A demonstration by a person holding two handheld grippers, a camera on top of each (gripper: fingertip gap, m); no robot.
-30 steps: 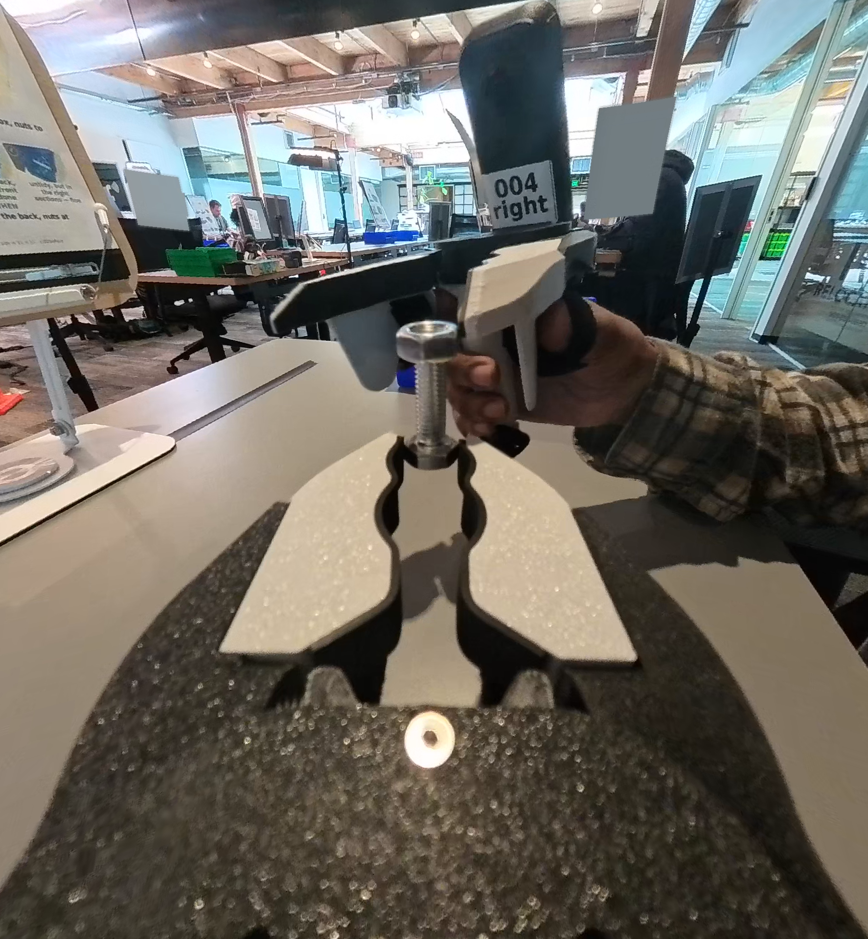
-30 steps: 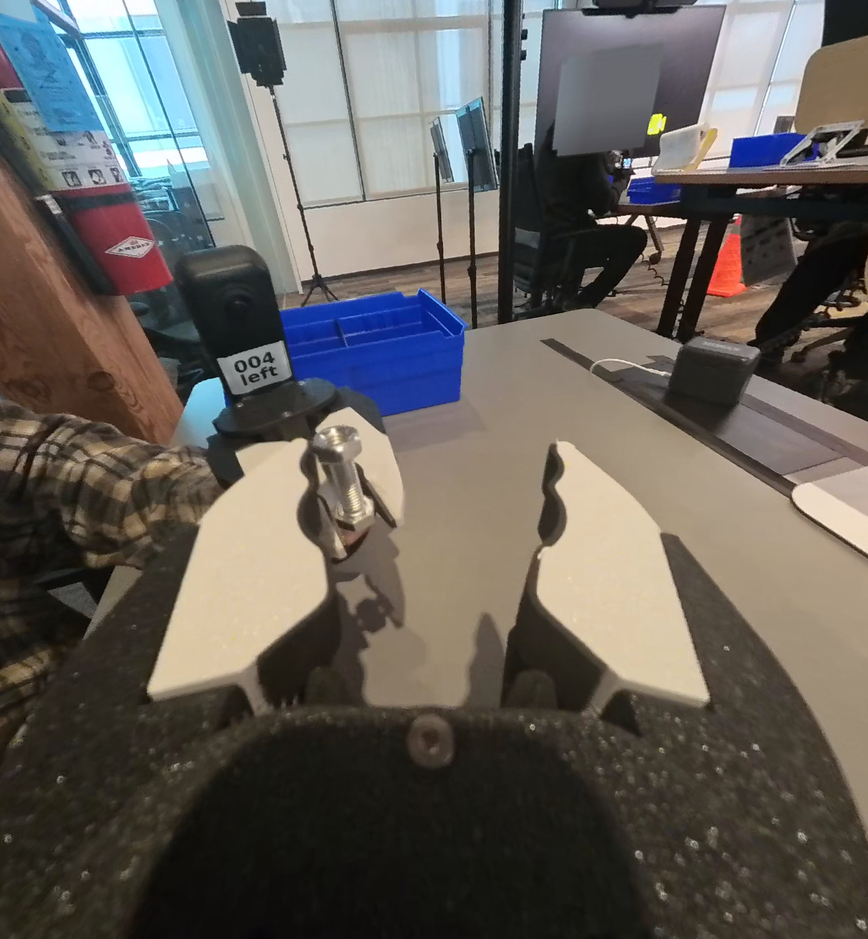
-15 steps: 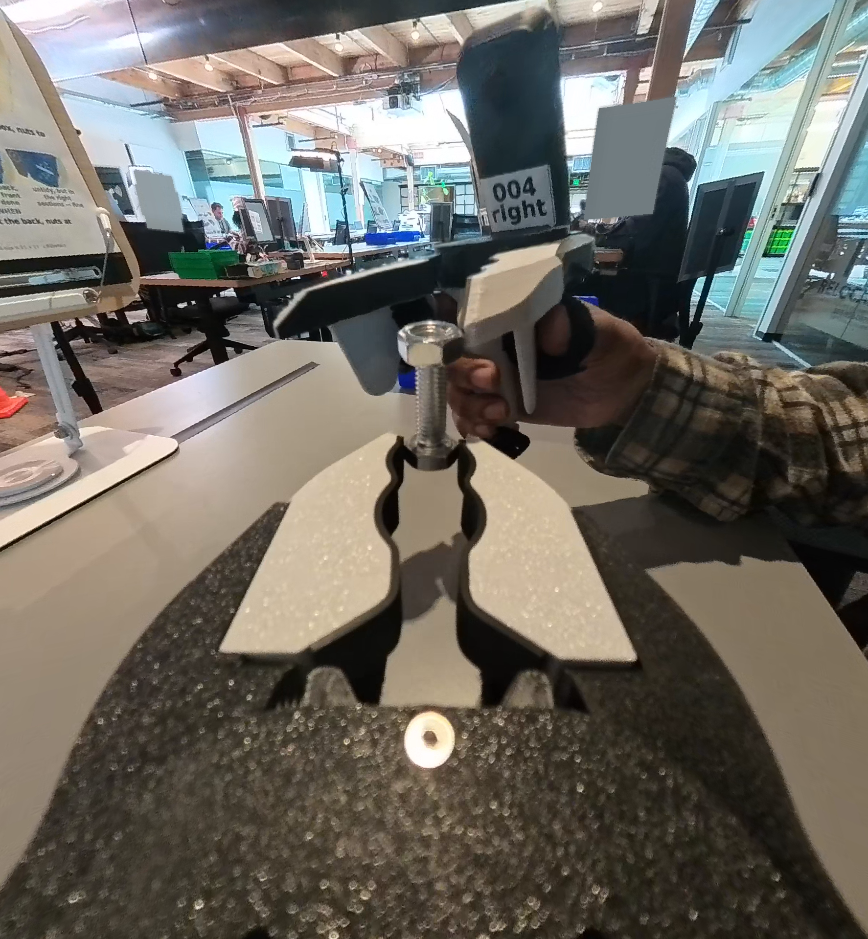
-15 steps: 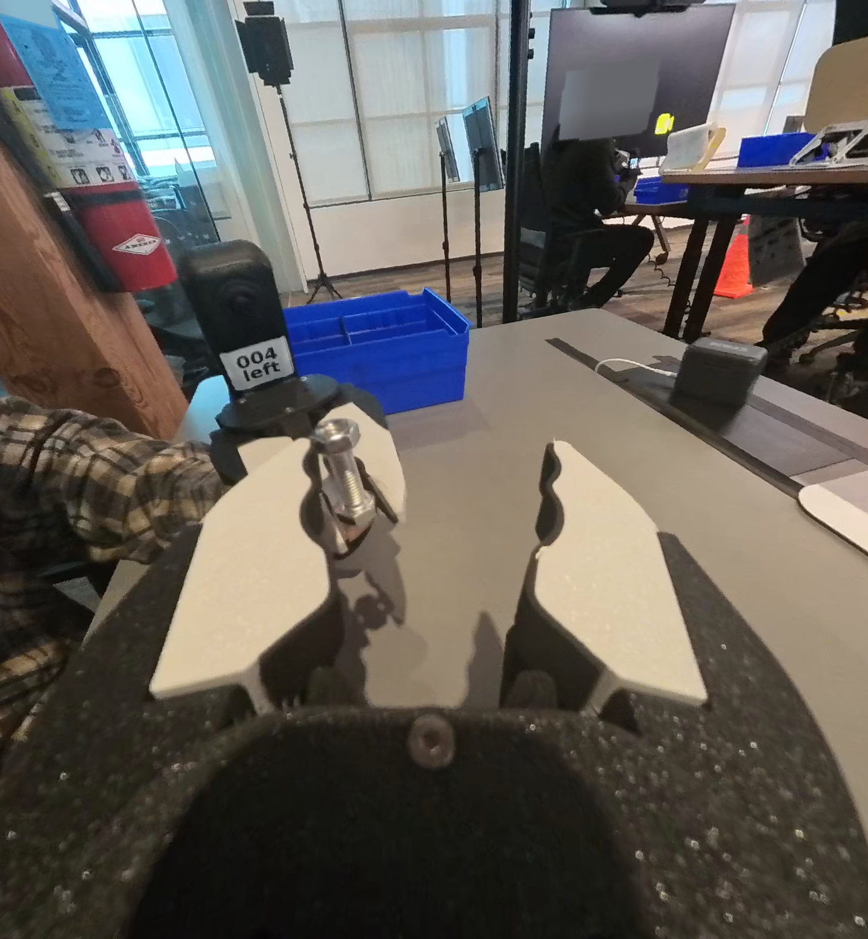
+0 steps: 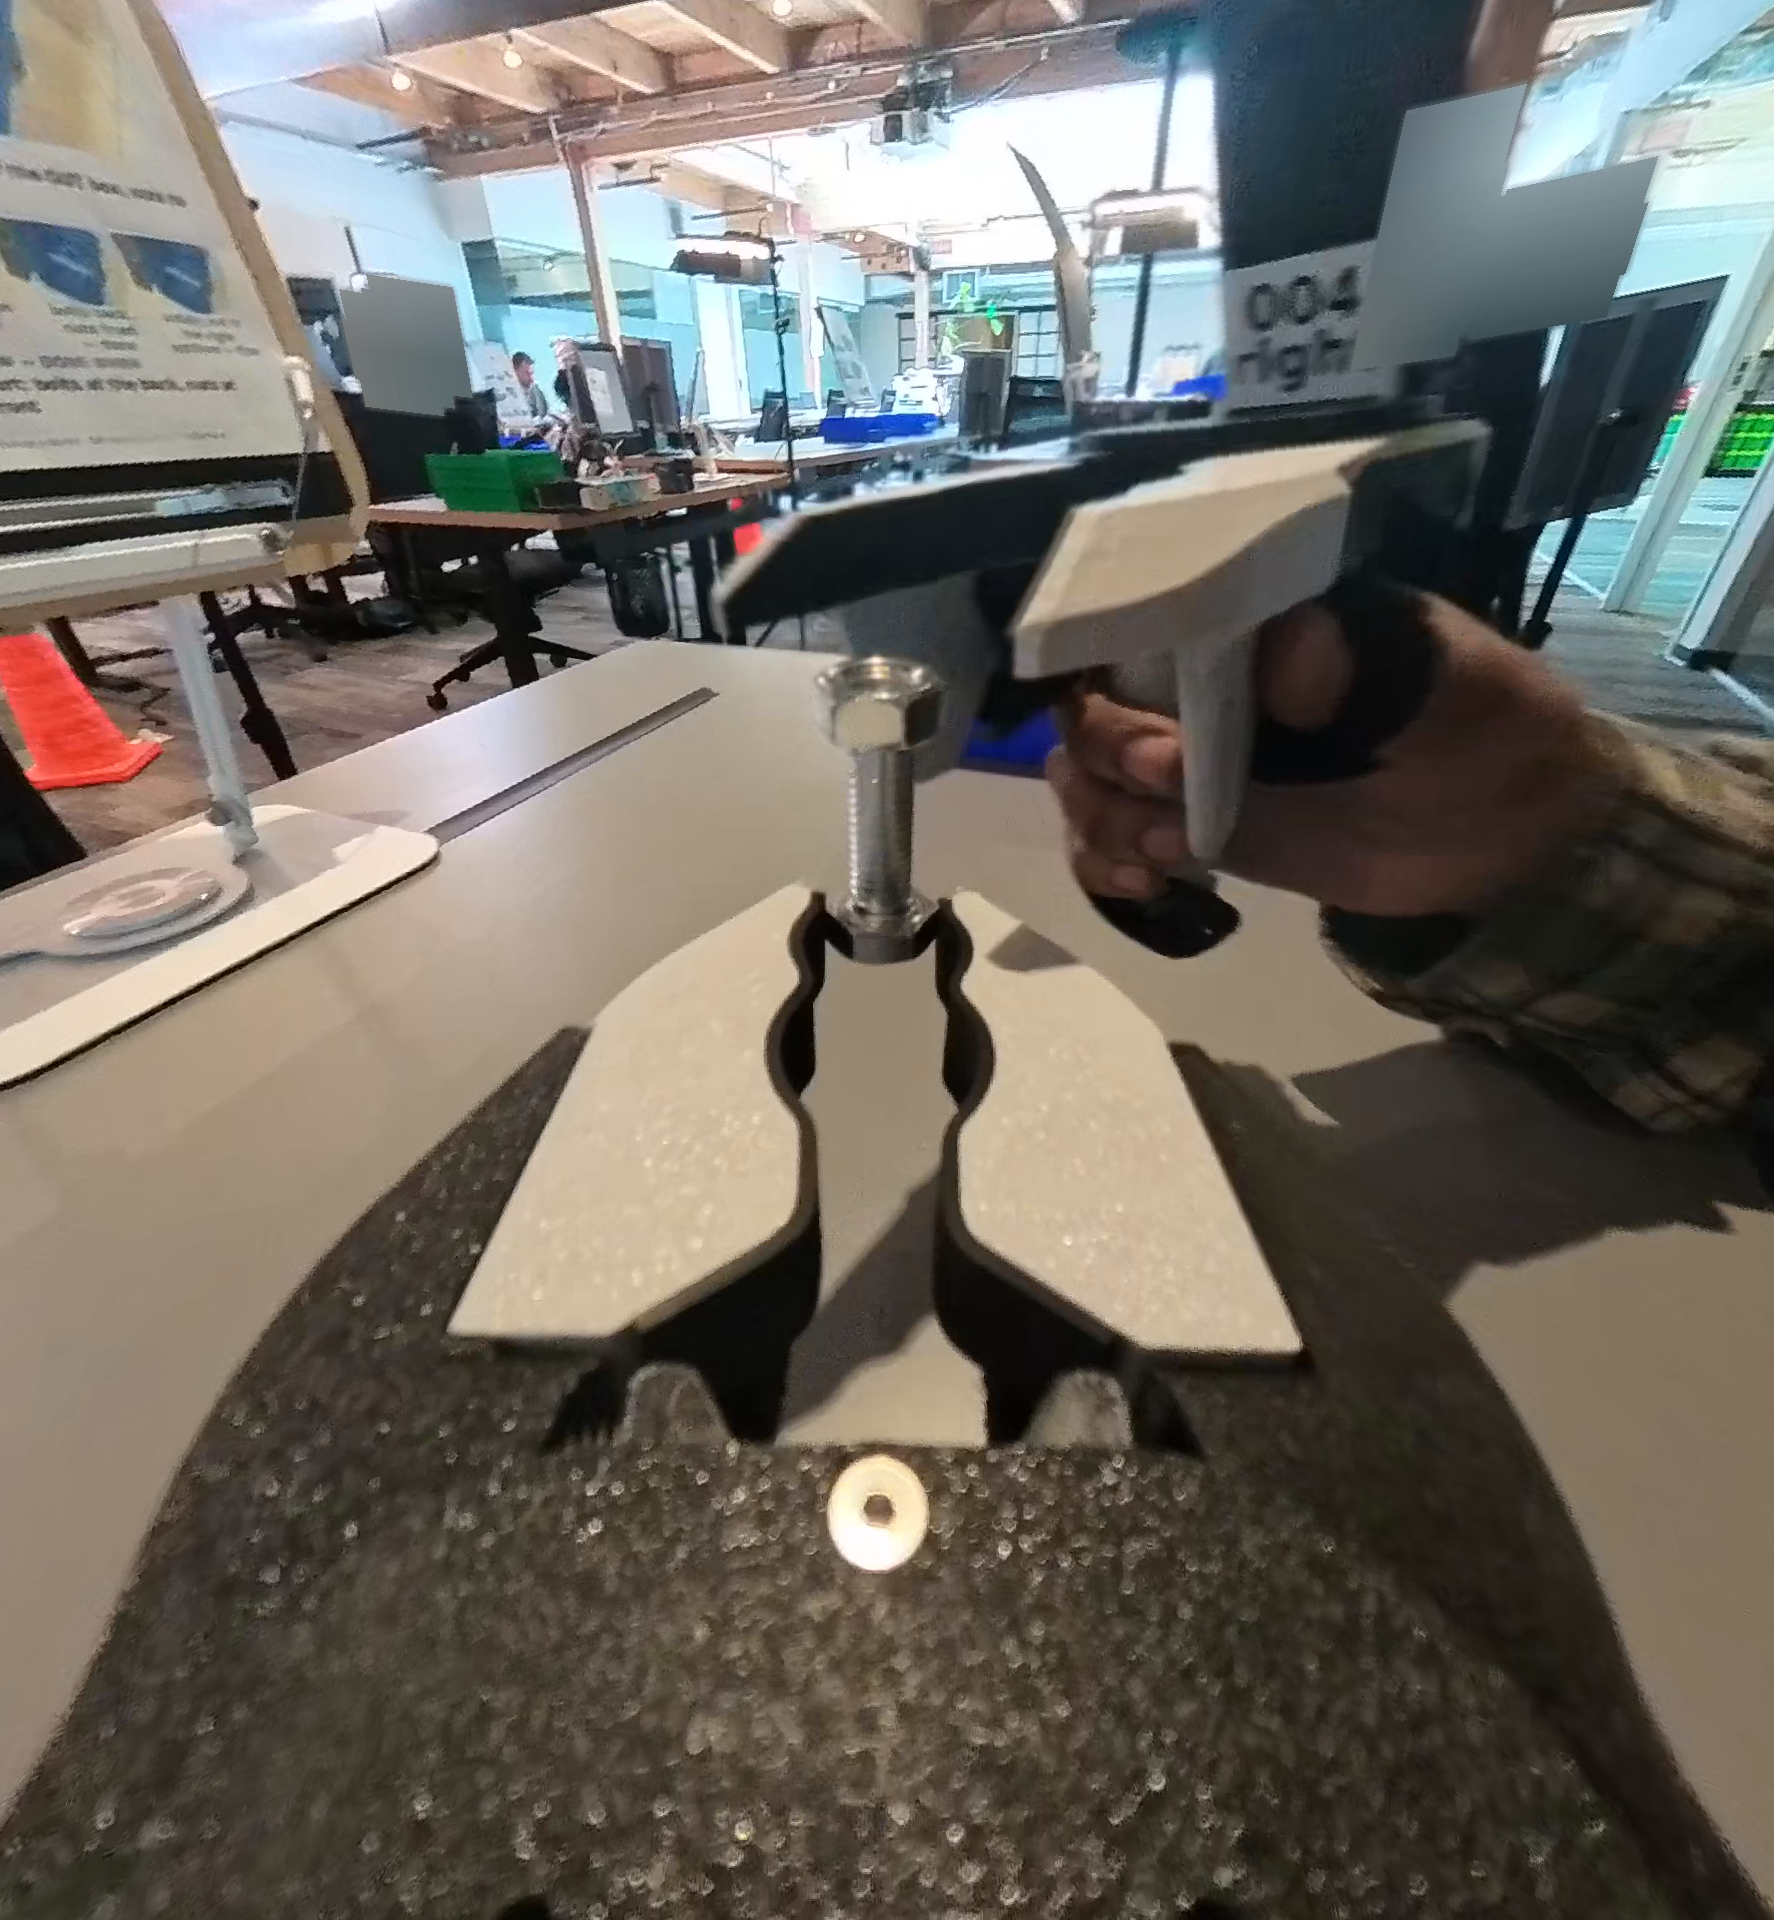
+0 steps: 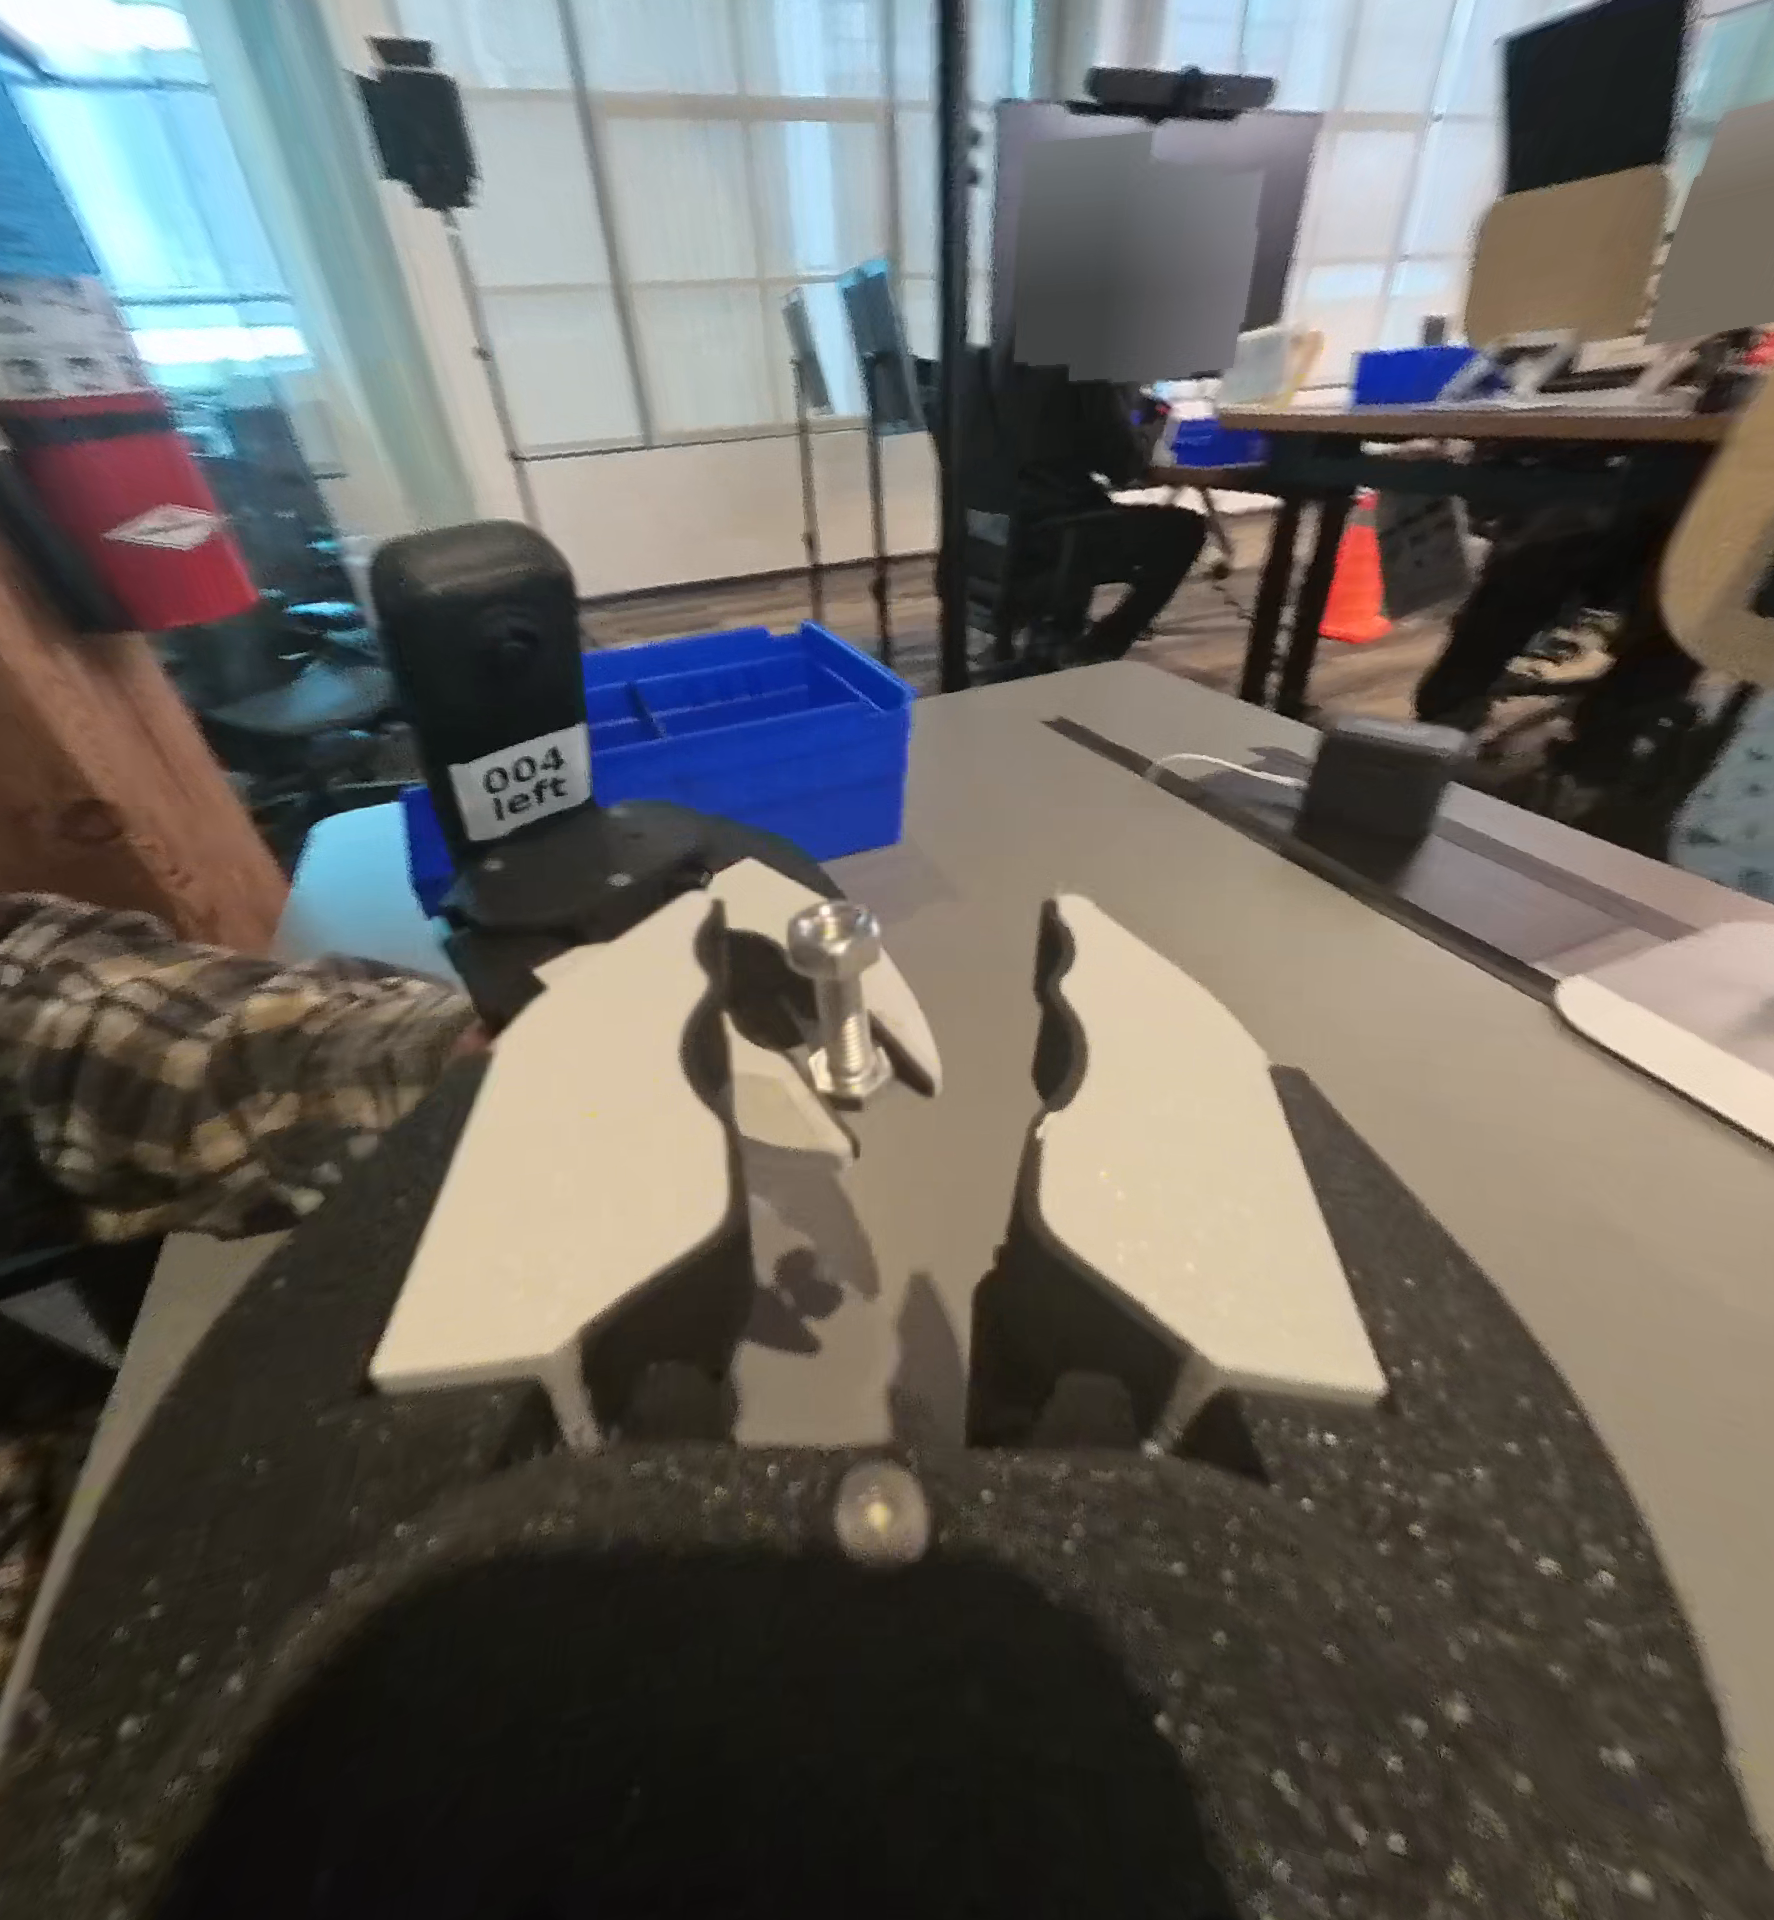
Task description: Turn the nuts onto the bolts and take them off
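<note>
A silver bolt (image 5: 881, 800) stands upright, head up, with a nut (image 5: 883, 930) on its lower end. My left gripper (image 5: 883, 920) is shut on the nut and holds the bolt above the grey table (image 5: 291, 1091). My right gripper (image 6: 883, 925) is open, with its jaws on either side of the bolt (image 6: 841, 997), near the head, and apart from it. The nut (image 6: 847, 1070) sits in the left gripper's fingers (image 6: 893, 1018). In the left wrist view the right gripper's fingers (image 5: 1205, 540) hover just above and behind the bolt head, held by a hand in a plaid sleeve (image 5: 1641, 935).
A blue divided bin (image 6: 758, 727) stands at the table's far edge behind the left gripper. A small black box (image 6: 1376, 779) with a white cable sits on a dark strip. A white stand base (image 5: 166, 904) carries a sign board (image 5: 83, 260). People sit at desks beyond.
My right gripper has shifted sideways, so the bolt now sits between its open jaws instead of by its left finger. The left gripper still holds the nut.
</note>
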